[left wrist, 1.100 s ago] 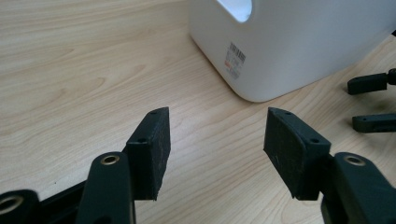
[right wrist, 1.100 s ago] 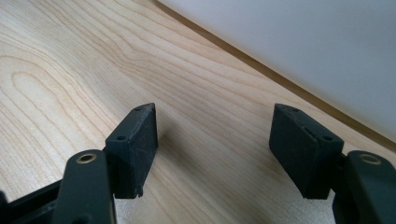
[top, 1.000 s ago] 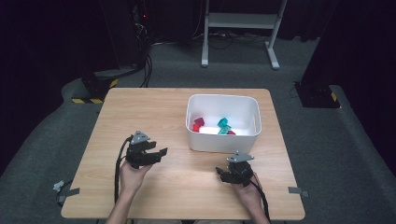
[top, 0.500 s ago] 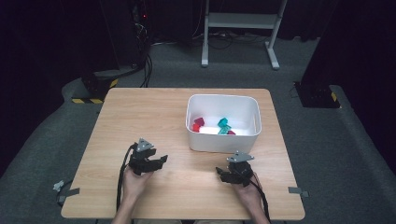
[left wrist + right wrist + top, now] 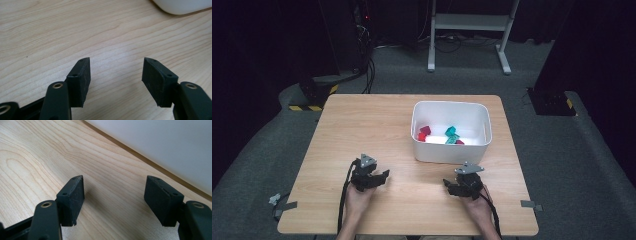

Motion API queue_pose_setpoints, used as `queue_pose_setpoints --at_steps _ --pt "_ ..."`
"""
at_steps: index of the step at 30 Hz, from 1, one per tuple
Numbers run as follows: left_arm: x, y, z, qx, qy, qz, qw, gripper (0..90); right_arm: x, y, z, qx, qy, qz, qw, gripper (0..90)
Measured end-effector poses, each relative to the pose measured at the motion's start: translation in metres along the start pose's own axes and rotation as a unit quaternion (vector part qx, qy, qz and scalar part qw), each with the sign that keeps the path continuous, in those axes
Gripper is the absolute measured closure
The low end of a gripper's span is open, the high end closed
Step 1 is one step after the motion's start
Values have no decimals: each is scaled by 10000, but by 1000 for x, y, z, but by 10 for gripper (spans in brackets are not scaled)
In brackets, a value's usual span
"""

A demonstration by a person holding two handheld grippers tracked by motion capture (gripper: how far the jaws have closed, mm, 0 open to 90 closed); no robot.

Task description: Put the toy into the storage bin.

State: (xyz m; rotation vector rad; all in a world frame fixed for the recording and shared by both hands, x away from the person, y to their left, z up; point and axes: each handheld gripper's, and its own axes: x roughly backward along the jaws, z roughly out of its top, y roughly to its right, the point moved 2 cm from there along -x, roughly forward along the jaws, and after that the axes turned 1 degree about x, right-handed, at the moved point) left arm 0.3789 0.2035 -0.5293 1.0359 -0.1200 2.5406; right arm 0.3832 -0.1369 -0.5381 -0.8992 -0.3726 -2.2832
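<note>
High view: the left tool [image 5: 379,176] has been lowered toward the near edge of the desk [image 5: 362,125] since a second ago, its hand now drawn back beside the right tool [image 5: 453,186], which has been kept where it was. Both are seen low over bare wood, jaws spread, nothing between them. The white bin [image 5: 451,150] is set at the right half of the desk, toward the far edge, with red pieces [image 5: 424,133] and teal pieces [image 5: 452,135] inside. Judged: nothing is in hand yet; the pieces remain to be reached.

Left gripper view: pads [image 5: 80,80] are seen apart over wood grain; a corner of the bin [image 5: 182,6] is caught far off.

Right gripper view: jaws are spread and empty; the bin wall [image 5: 162,145] is seen near, just ahead. The contents are hidden here and are seen from above.
</note>
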Motion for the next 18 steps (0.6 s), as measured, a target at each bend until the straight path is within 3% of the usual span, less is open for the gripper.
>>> queue_pose_setpoints --at_steps 3,7,11,18 --pt "-4 -2 -4 50 14 54 10000 386 0 0 0 -1 -1 0 10000 327" --pt "-6 0 -8 -154 156 246 9995 367 0 0 0 -5 -3 0 10000 327" --pt "-7 0 -9 -71 182 333 9993 300 0 0 0 2 0 1 10000 327" --pt "-7 0 -9 -61 168 338 9993 273 0 0 0 2 0 0 10000 327"
